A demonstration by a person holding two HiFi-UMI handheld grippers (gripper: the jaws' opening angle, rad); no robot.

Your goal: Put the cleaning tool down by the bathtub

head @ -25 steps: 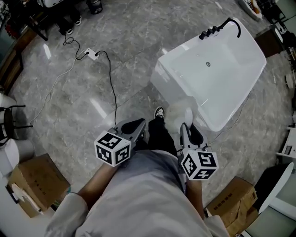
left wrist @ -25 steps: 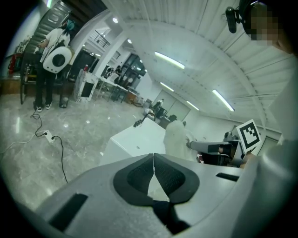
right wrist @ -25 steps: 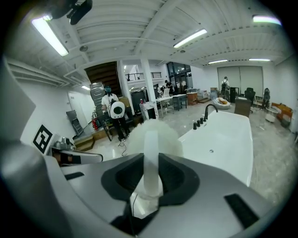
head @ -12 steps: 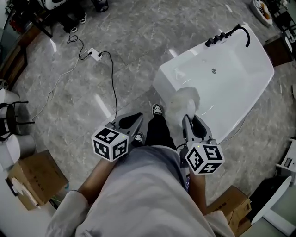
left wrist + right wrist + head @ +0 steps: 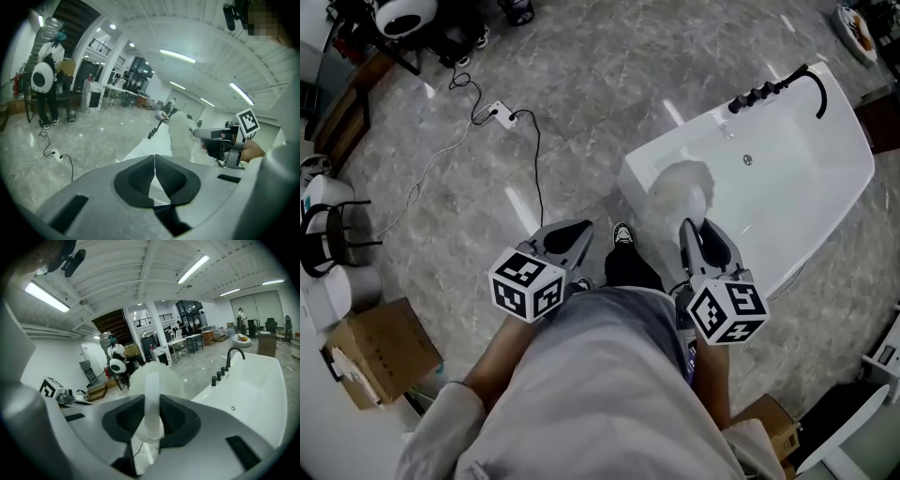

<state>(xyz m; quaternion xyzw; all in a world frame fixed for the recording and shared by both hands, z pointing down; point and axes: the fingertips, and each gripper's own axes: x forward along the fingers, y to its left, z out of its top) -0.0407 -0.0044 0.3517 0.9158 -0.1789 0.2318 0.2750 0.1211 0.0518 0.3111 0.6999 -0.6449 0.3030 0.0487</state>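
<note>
The cleaning tool (image 5: 680, 194) is a fluffy white duster head on a pale handle (image 5: 153, 401). My right gripper (image 5: 701, 242) is shut on that handle, and the fluffy head (image 5: 157, 376) sticks out past the jaws, over the near rim of the white bathtub (image 5: 787, 178). The tub has black taps (image 5: 759, 92) at its far end. My left gripper (image 5: 570, 242) hangs shut and empty to the left, over the grey marble floor; its pads (image 5: 154, 176) meet with nothing between them. In the left gripper view the cleaning tool (image 5: 182, 136) shows to the right.
A white power strip (image 5: 495, 114) with a black cable lies on the floor at upper left. Cardboard boxes (image 5: 380, 361) sit at lower left, another at lower right. A person's shoe (image 5: 622, 233) stands by the tub's corner. A person (image 5: 44, 84) stands far back.
The view has shifted so the bathtub sits further right and up. Both grippers keep their places before the body, and the duster stays in the right gripper.
</note>
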